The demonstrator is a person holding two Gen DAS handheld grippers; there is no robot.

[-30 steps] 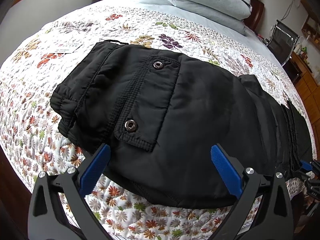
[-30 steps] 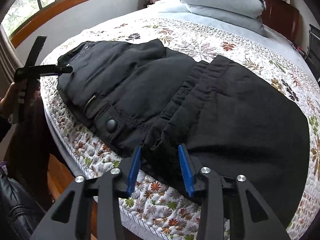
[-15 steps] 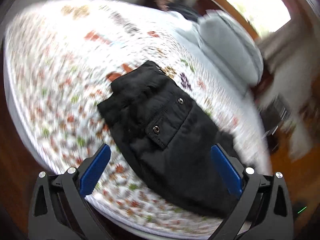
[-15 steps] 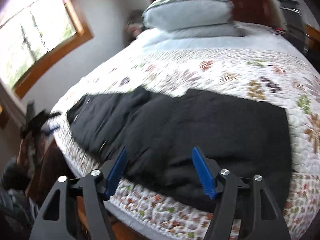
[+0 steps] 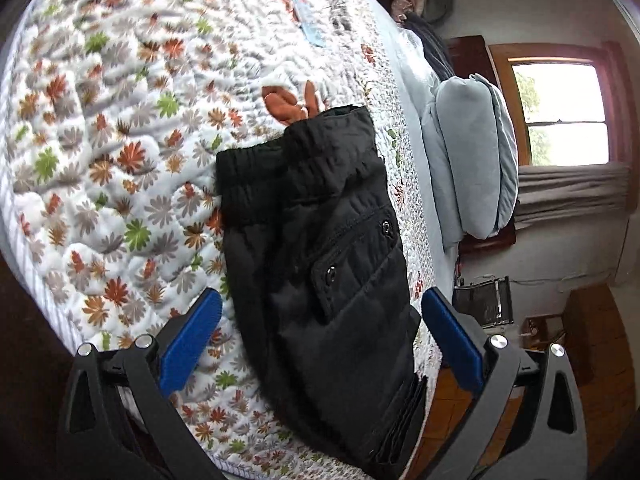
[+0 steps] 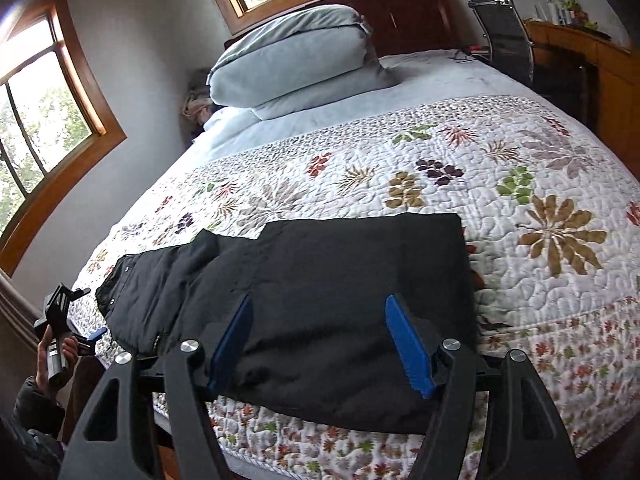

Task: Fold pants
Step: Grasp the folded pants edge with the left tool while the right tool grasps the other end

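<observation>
Black padded pants [image 5: 320, 264] lie folded flat on the floral quilt [image 5: 120, 140] near the bed's front edge. A snap pocket faces up. In the right wrist view the pants [image 6: 320, 280] stretch from left to centre. My left gripper [image 5: 320, 336] is open and empty, held above the waist end, apart from the cloth. My right gripper [image 6: 320, 340] is open and empty, hovering above the other end of the pants. The left gripper also shows small at the far left in the right wrist view [image 6: 64, 320].
Grey pillows [image 6: 296, 60] are stacked at the headboard. A black chair [image 6: 504, 36] and a wooden desk [image 6: 592, 68] stand to the right of the bed. Windows [image 6: 36, 120] line the left wall. The bed's edge [image 6: 360, 448] runs just below the pants.
Both grippers have pulled back and up from the pants. The right gripper has opened wider. The left gripper's view has rolled sideways. The pants lie as before.
</observation>
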